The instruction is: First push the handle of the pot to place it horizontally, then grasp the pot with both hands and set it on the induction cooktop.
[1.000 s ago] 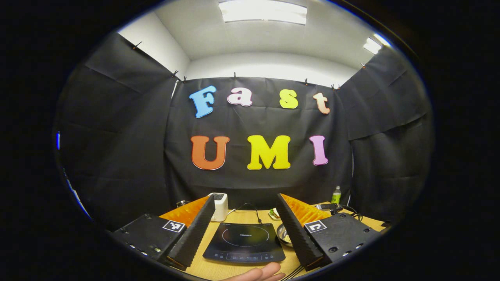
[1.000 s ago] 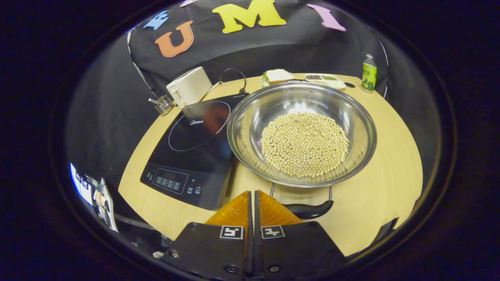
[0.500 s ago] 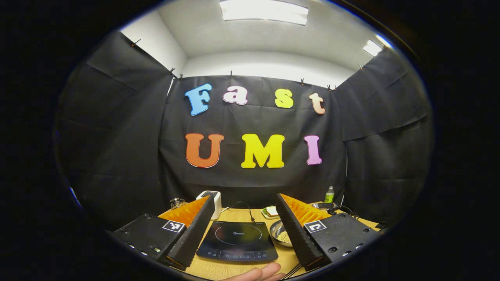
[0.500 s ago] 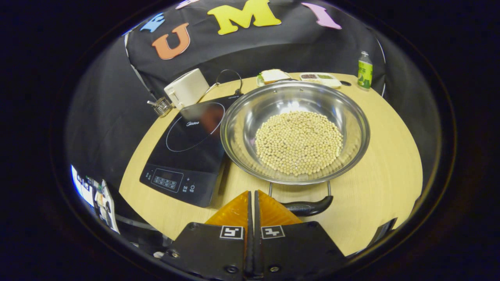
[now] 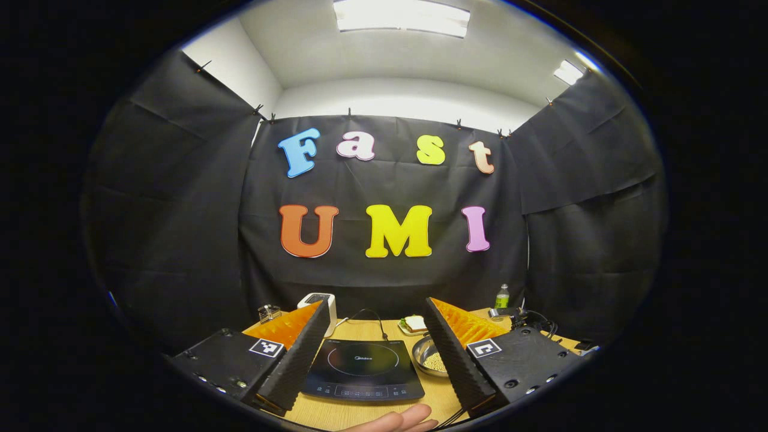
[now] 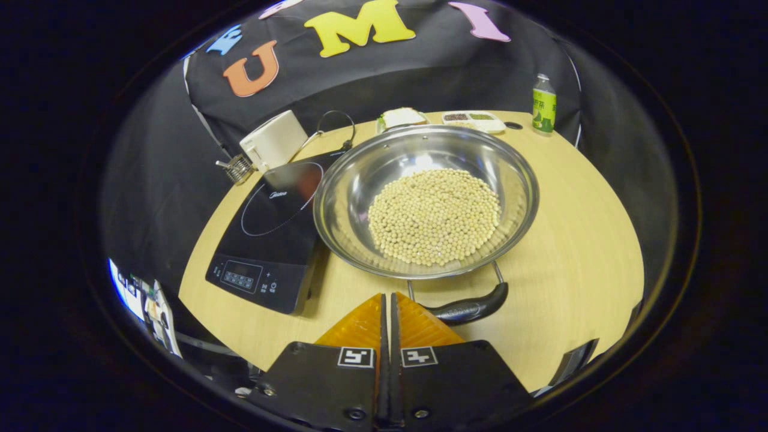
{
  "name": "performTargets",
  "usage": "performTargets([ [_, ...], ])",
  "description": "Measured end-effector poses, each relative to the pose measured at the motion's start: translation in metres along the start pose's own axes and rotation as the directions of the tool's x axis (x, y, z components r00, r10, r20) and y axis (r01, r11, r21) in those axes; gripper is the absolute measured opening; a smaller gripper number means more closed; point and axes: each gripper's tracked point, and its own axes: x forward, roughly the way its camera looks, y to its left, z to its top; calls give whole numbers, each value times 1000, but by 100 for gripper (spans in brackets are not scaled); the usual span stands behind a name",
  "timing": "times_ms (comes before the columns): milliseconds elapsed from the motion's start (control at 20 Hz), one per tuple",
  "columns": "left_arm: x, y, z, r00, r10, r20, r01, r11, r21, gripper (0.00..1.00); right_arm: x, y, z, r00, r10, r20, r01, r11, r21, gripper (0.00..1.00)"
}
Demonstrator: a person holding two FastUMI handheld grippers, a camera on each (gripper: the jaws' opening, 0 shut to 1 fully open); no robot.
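In the right gripper view, a small wire rack [image 6: 238,168] sits at the far left edge of the round wooden table [image 6: 576,240], with a white appliance [image 6: 273,141] just beside it. The black induction cooktop [image 6: 270,231] lies next, its control panel toward the near edge and a dark cable looping off its far side. Touching or just beside its right edge stands the steel pot [image 6: 425,199], a wide shallow pan on the table, not on the cooktop, with a layer of pale round beans [image 6: 434,216] across its bottom. Its near handle [image 6: 467,306], a dark grip on two wire struts, points toward the camera and hangs low near the tabletop. The right gripper [image 6: 387,312] hovers just left of that handle, its fingers pressed together with nothing between them. Behind the pot lie a plate with a sandwich [image 6: 401,117] and a divided tray [image 6: 475,120]; a green bottle [image 6: 543,104] stands at the far right.

In the left gripper view, the left gripper [image 5: 375,336] is held high and level, fingers spread wide apart and holding nothing. Between them the cooktop [image 5: 362,373] shows, with the pot [image 5: 431,357] just to its right. A hand [image 5: 401,420] rests at the bottom edge.
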Motion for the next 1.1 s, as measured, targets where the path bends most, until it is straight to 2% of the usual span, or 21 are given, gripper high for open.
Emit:
performTargets([
  [200,-2,3,4,1000,5,5,-5,1000,-1,95,-3,-26,6,1000,-20,6,19,999,31,4],
  [300,-2,5,8,1000,12,14,-11,1000,-16,95,-4,-38,10,999,-38,15,37,999,35,7],
  [400,-3,7,7,1000,17,18,-16,999,-35,95,-5,-51,14,998,-51,20,51,998,43,0],
  [450,-2,5,7,1000,13,19,-12,999,-40,95,-5,-56,15,998,-56,24,55,997,44,4],
  [550,-1,6,5,1000,12,16,-11,999,-35,95,-5,-66,19,997,-66,34,65,997,30,0],
  [900,1,-4,-3,1000,-15,3,15,1000,-25,95,-9,-93,26,993,-110,47,112,993,-38,7],
  [950,2,-5,-4,1000,-18,2,18,1000,-25,95,-9,-96,27,993,-110,46,112,993,-42,4],
  [1000,2,-6,-5,1000,-19,1,19,1000,-24,95,-9,-98,28,993,-110,44,112,993,-46,7],
  [1100,1,-7,-7,1000,-23,-3,23,1000,-20,95,-11,-104,29,993,-109,40,111,992,-53,4],
])
